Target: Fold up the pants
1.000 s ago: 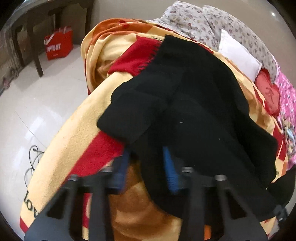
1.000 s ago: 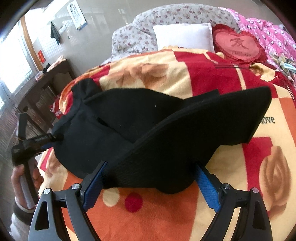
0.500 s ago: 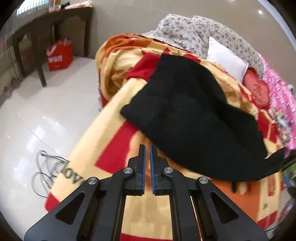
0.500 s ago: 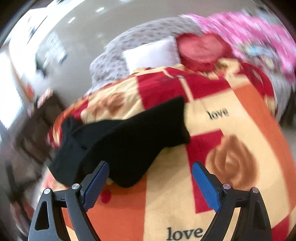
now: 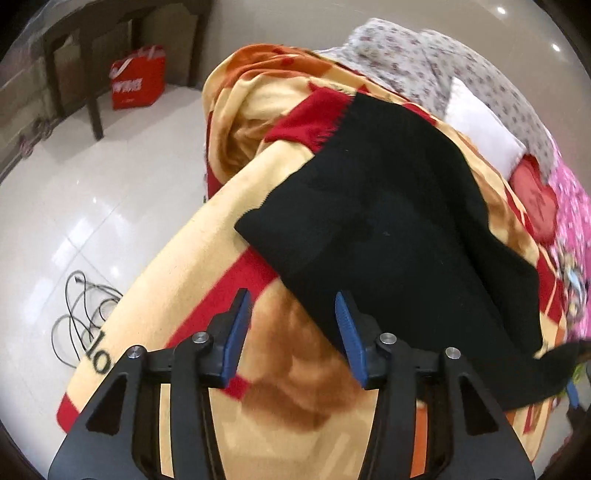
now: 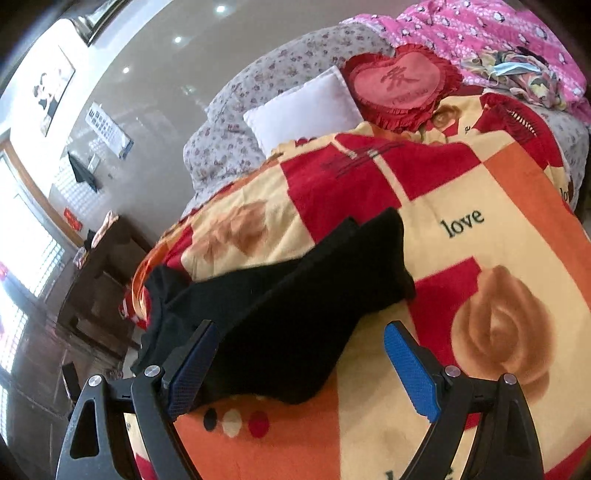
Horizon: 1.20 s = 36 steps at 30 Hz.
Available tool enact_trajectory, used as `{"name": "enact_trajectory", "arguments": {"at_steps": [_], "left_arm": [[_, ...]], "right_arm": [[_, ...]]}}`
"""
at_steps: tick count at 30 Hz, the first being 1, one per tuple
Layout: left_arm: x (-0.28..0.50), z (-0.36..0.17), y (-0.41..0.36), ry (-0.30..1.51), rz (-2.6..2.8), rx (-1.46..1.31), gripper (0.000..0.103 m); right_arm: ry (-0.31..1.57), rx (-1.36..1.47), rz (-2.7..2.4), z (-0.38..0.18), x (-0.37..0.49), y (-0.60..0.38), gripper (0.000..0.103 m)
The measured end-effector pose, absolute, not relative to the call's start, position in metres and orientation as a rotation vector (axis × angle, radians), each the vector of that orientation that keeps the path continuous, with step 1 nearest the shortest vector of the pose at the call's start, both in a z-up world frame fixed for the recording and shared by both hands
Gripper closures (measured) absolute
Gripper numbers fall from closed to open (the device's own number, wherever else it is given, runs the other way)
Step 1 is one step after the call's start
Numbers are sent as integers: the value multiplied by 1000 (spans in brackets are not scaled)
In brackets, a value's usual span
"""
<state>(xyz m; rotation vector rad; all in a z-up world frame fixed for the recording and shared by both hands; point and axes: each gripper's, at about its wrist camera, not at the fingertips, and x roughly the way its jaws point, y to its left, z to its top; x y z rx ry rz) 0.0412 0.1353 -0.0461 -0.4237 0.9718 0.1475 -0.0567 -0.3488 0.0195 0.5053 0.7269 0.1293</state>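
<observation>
The black pants (image 5: 391, 236) lie folded on a red, orange and cream "love" blanket (image 5: 207, 258) on the bed. In the right wrist view the pants (image 6: 295, 306) stretch from the bed's left edge toward the middle. My left gripper (image 5: 293, 332) is open and empty, just in front of the pants' near edge, its right finger touching or overlapping the cloth. My right gripper (image 6: 299, 373) is open wide and empty, with the pants' near end lying between its fingers.
A white pillow (image 6: 306, 110), a red heart cushion (image 6: 402, 88) and pink bedding (image 6: 480, 33) sit at the bed's head. A dark wooden table (image 5: 74, 55), a red bag (image 5: 138, 81) and loose cables (image 5: 85, 314) are on the tiled floor left of the bed.
My left gripper let go of the pants, drew back shut, then opened and came close again. My right gripper stayed open, pulled away, then returned near the pants, which now lie flat.
</observation>
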Motion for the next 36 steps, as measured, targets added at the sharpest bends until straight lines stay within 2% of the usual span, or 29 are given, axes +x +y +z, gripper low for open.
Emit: {"name": "enact_trajectory", "arguments": {"at_steps": [11, 13, 14, 18, 20, 22, 23, 25, 28, 31, 36], "left_arm": [[80, -50, 109, 1002, 117, -378, 47], [77, -47, 106, 992, 77, -376, 78], [75, -47, 105, 995, 56, -387, 88], [60, -31, 102, 949, 19, -380, 89], [47, -23, 101, 931, 1, -373, 89], [37, -18, 102, 923, -9, -367, 89], [33, -16, 105, 923, -16, -372, 89], [24, -15, 113, 932, -29, -394, 91], [9, -12, 126, 939, -30, -410, 94], [-8, -10, 134, 930, -15, -403, 94], [-15, -20, 141, 952, 47, -377, 97]], "right_arm": [[798, 566, 124, 14, -28, -343, 13], [811, 578, 119, 10, -24, -342, 13], [815, 580, 117, 9, -22, -343, 13], [851, 611, 91, -3, -6, -348, 13], [849, 638, 115, -11, -2, -354, 23], [827, 652, 144, -17, -4, -362, 64], [821, 623, 154, -18, -9, -364, 68], [788, 559, 153, -12, -20, -365, 85], [747, 467, 151, 3, -49, -367, 92], [747, 394, 162, 8, -84, -373, 93], [888, 299, 59, -39, -105, -387, 93]]}}
